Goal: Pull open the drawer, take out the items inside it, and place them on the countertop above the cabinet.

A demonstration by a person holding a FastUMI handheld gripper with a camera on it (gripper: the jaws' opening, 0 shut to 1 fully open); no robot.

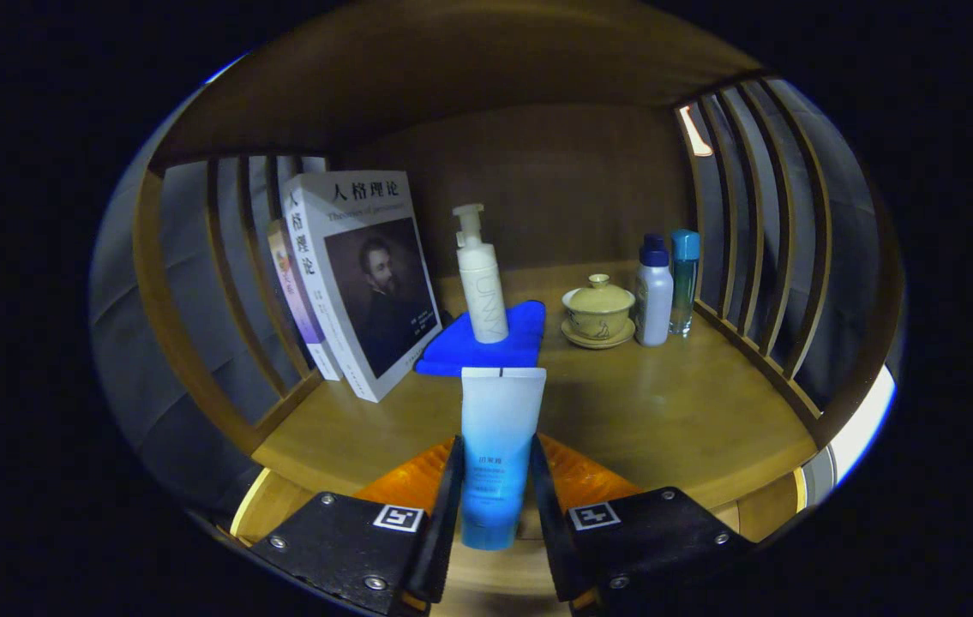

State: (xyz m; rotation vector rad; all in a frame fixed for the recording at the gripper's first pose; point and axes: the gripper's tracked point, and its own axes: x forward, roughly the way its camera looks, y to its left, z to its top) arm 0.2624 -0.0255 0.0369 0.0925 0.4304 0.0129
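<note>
You've got the gripper (495,497) clamped on the blue tube (499,446), upright btwn both fingers, over the countertop (666,420), pump bottle (481,278) on blue cloth (520,338) just beyond.

Big book (366,283), beyond my fingers & to the left: cover title read 人格理论, same chars repeated down the spine. Small Latin-letter line under the title was too blurred to make out. Thin book (293,291) behind it had spine print I couldn't read. Pump bottle (482,283) straight ahead carried pale vertical lettering, not clear enough to tell. Tube (499,437), clamped between both fingers of my gripper (496,446), had a few lines of tiny print, illegible. Each finger base bore a square b/w marker tag (398,518), no letters or nos. on them.
</note>
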